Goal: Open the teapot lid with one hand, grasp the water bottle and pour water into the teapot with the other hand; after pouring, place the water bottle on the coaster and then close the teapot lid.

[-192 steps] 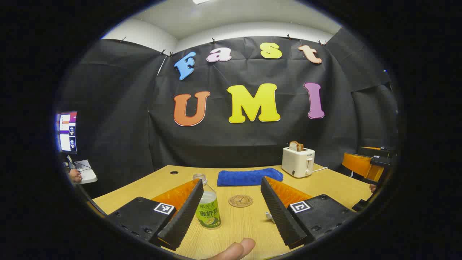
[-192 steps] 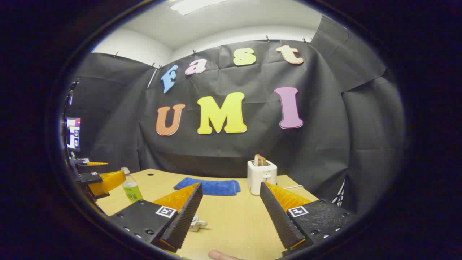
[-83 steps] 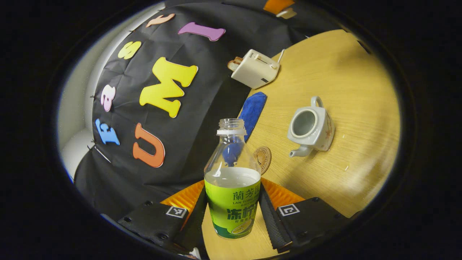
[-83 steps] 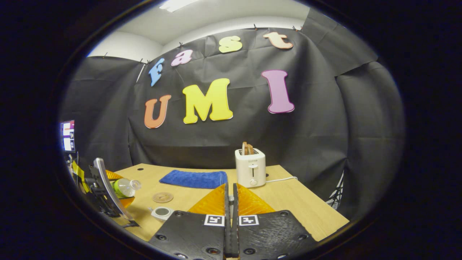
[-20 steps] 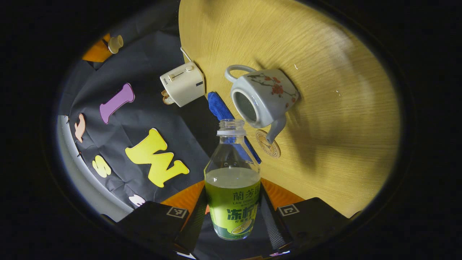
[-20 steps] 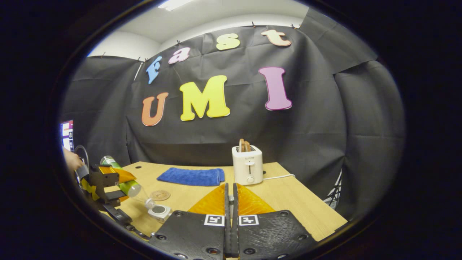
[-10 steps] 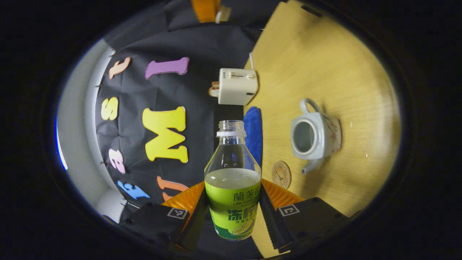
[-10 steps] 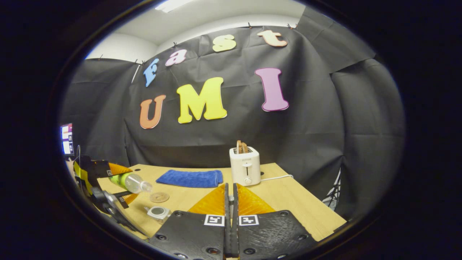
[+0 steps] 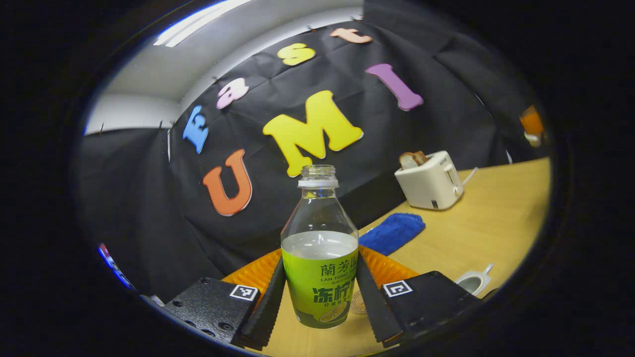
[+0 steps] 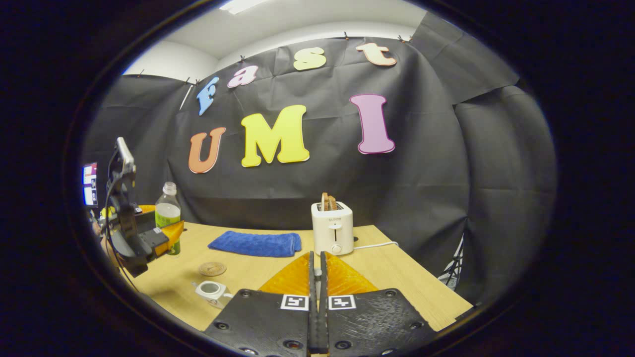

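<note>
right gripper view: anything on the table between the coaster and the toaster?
Yes. In the right gripper view the folded blue towel lies between the coaster and the toaster, set toward the back wall; bare table otherwise.

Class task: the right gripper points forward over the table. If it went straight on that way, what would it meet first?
Probably the white toaster, just beyond the right gripper and almost in line. Depth is unclear, and it might pass slightly left of it, toward the blue towel.

Probably a lab booth: black cloth wall (image 10: 421, 198), monitor (image 10: 90, 186).

Teapot (image 9: 471, 282) half hidden behind left tool (image 9: 320, 317).
</note>
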A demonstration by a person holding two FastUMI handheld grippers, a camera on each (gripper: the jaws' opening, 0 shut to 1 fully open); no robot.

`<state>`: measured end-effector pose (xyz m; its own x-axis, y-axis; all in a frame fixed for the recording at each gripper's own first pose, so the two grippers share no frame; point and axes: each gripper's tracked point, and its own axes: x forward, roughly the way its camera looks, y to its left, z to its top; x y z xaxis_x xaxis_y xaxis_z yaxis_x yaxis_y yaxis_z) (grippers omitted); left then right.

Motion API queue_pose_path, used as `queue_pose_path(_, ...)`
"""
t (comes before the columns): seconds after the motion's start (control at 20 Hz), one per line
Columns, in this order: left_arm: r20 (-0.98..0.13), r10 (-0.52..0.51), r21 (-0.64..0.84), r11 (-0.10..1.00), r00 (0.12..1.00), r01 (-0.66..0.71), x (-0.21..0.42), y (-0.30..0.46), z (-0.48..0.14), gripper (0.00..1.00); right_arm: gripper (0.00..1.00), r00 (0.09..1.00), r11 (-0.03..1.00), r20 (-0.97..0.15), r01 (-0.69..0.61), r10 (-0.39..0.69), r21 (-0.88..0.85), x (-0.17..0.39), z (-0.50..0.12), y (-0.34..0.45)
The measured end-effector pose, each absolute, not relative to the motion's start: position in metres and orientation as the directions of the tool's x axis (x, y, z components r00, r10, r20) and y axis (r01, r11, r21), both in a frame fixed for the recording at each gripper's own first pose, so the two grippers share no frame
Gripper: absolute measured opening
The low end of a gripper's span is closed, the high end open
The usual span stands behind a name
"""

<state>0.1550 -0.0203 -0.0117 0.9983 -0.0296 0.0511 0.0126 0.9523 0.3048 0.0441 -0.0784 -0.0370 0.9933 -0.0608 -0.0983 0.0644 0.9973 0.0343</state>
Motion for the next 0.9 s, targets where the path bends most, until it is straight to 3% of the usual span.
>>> queue_pose_path(0.1,0.013,-0.048,0.053,0.997,0.999,0.047,0.172,-0.017,-0.022,0.76,0.00,0.993,0.998,-0.108,0.044,-0.040,0.039,0.045,-0.042,-0.070)
queue_pose_path(0.2,-0.001,-0.059,-0.089,0.994,0.998,0.059,0.190,-0.012,-0.031,0.77,0.00,0.993,0.999,-0.118,0.035,-0.031,0.036,0.048,-0.047,-0.066)
queue_pose_path(0.6,-0.056,-0.109,-0.071,0.992,0.992,0.105,0.223,-0.020,-0.076,0.78,0.00,0.987,0.999,-0.162,0.028,-0.025,0.015,0.057,-0.067,-0.058)
queue_pose_path(0.9,-0.046,-0.116,-0.053,0.992,0.992,0.114,0.232,-0.030,-0.075,0.78,0.00,0.984,1.000,-0.176,0.015,-0.014,0.003,0.059,-0.073,-0.051)
